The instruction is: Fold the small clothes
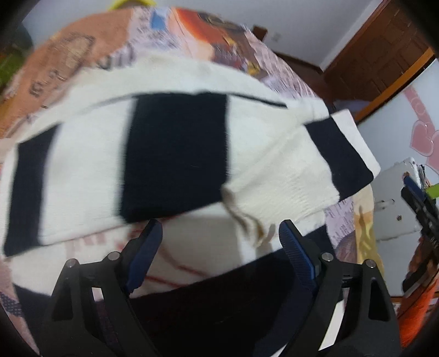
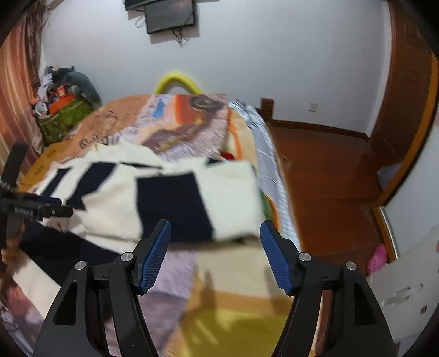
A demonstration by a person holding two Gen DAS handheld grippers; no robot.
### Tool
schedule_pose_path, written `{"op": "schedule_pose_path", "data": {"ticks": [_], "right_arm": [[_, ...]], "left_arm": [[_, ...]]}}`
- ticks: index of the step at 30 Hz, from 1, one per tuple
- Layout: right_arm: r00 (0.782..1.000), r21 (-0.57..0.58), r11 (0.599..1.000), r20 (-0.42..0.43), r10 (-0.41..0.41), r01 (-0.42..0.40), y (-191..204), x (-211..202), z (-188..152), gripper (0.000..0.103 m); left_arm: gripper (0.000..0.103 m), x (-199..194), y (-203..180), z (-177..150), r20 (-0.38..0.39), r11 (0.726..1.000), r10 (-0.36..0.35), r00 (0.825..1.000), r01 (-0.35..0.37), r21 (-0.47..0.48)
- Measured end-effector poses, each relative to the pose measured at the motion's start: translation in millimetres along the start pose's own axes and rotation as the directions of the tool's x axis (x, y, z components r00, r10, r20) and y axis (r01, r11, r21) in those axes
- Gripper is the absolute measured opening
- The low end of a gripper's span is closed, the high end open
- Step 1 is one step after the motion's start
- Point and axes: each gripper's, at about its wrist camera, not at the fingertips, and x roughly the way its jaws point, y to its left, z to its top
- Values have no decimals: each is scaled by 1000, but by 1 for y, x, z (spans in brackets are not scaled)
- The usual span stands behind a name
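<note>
Ahead of both tools, spread on the bed (image 2: 219, 315), lies the cream-and-navy sweater (image 1: 175, 148). Left tool (image 1: 221, 233) gapes wide and empty at its folded sleeve (image 1: 290, 175); right tool (image 2: 215, 233) stands wide too, gripping nothing. Risk: one snagged layer drags the fold apart. Far-off green bag (image 2: 64, 118) overflows with clutter.

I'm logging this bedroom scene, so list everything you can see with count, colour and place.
cream knitted garment with navy blocks: one, cream and navy, spread on the bed
patterned bedspread: one, orange, lilac and yellow, covering the bed
wall-mounted screen: one, dark, high on the far wall
green bag of clutter: one, left corner
wooden floor: brown, right of the bed
left gripper: black, blue fingers apart, nothing between
right gripper: black, blue fingers apart, nothing between
</note>
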Motion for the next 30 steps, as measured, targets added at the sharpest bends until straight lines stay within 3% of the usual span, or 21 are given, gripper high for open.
{"op": "schedule_pose_path", "data": {"ticks": [3, 5, 6, 8, 10, 13, 17, 19, 22, 26, 28, 30], "right_arm": [[1000, 22, 1000, -13, -7, 7, -13, 1, -15, 64], [1000, 36, 999, -20, -3, 4, -19, 3, -23, 64], [1000, 45, 999, -24, -2, 3, -21, 4, -27, 64], [999, 53, 999, -36, -1, 3, -24, 7, -30, 64], [999, 61, 998, -45, 6, -3, -27, 11, -33, 64], [998, 70, 998, -60, 8, -4, -31, 17, -36, 64], [997, 111, 994, -66, 29, -22, -37, 26, -34, 64], [997, 122, 992, -69, 39, -30, -36, 28, -32, 64], [997, 104, 994, -78, 27, -18, -26, 29, -26, 64], [997, 62, 997, -61, 48, -44, -6, 25, -16, 64], [997, 43, 998, -57, 51, -48, 5, 26, -12, 65], [997, 30, 998, -57, 61, -59, 17, 28, -7, 66]], "left_arm": [[75, 18, -12, 3, -43, 999, -37, 998, 36, -7], [69, 27, -19, 5, -56, 999, -32, 998, 31, -16], [62, 30, -22, 5, -51, 1000, -19, 999, 18, -17], [39, 31, -30, 7, -52, 1000, -12, 999, 12, -5], [8, 32, -35, 8, -63, 999, -44, 997, 44, -1], [6, 24, -46, 7, -19, 1000, -4, 1000, 4, 29], [6, -9, -64, 7, 111, 994, 42, 993, -53, 97], [6, -34, -72, 12, 203, 987, 78, 976, -105, 126], [6, -79, -76, 20, 341, 981, 87, 936, -140, 134], [6, -125, -61, 36, 460, 981, 125, 879, -178, 72], [0, -145, -48, 40, 497, 979, 158, 853, -202, 36], [0, -167, -33, 42, 540, 973, 196, 819, -230, -4]]}}
